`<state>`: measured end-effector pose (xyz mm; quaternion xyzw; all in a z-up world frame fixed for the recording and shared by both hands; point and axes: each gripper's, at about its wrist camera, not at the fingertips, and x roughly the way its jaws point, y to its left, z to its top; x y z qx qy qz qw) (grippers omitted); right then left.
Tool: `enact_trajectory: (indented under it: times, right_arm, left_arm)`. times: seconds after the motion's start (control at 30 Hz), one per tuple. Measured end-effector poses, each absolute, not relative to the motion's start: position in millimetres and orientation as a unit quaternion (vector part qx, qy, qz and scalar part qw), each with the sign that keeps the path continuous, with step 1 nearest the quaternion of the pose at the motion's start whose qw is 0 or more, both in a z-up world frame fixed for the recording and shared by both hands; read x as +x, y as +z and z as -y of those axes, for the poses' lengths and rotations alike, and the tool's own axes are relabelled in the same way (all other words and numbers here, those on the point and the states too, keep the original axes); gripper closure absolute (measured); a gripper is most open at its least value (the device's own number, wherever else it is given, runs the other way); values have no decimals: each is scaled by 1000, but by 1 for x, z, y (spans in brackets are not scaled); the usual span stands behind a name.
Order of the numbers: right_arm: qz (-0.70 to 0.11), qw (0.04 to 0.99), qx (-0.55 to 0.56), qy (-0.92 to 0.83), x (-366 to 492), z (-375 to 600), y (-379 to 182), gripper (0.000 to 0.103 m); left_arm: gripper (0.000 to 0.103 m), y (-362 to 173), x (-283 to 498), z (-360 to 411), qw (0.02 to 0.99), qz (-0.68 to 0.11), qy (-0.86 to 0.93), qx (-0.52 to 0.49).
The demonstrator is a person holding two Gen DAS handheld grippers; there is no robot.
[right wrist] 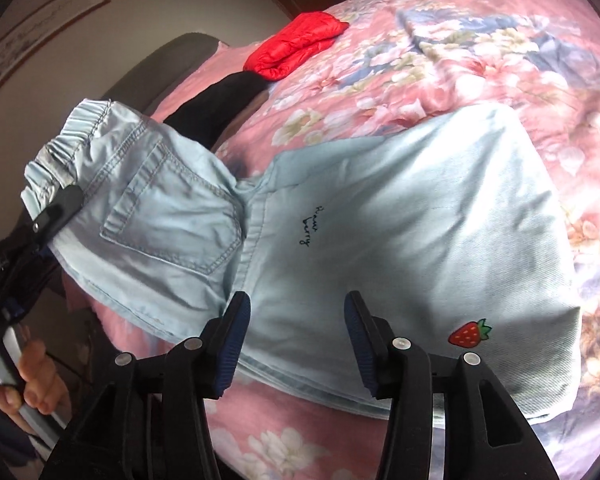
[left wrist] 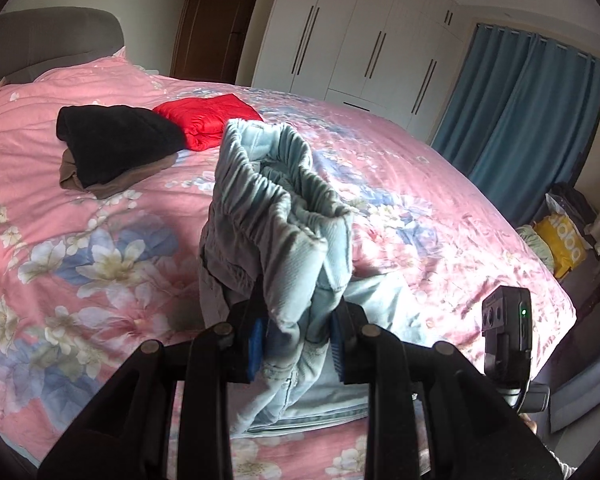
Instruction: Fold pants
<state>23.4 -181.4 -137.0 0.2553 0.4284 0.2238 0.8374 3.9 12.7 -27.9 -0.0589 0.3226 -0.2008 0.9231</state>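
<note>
Denim pants (right wrist: 380, 220): left tongs (left wrist: 296, 336) clamp the bunched waistband; right tongs (right wrist: 296, 340) gape wide above the legs. Thick bunch may slip free, collapsing the fold.

The pants (right wrist: 400, 216) are lying on the bed (left wrist: 440, 200); behind them, a jacket (left wrist: 210, 118) is sitting beside stacked clothes (left wrist: 116, 144).

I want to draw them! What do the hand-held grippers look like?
Both are black plastic. The left hand-held gripper and right hand-held gripper each have two fingers with ridged blue pads and round silver rivets. A small black box with a green light and a cable sits beside the left one.
</note>
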Motion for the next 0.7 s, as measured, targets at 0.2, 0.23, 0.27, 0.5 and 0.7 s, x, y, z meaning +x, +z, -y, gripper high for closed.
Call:
enact_trajectory:
  times: [0.2,0.23,0.27,0.5,0.7]
  right_arm:
    - [-354,760,465,285,21,229,-151,33]
    - [-340,741,500,293,22,234,-155,31]
    - [-333,724,527,297,24,238,-159,30]
    - [-358,702,551,274,39,236,-169,29]
    - [-354,692,568,269,28,248,-174,29]
  left_arm:
    - [71,-51,8,35,909,-348,-230,-9]
    - [60,-58,9,42,903,-358,-238,-2]
    - [42,-66,10,49,896,-369,-246,2]
    - [35,-103,15,53,866,-430,-255,4]
    - [31,-106,3,-1,872,-434,-225,-27]
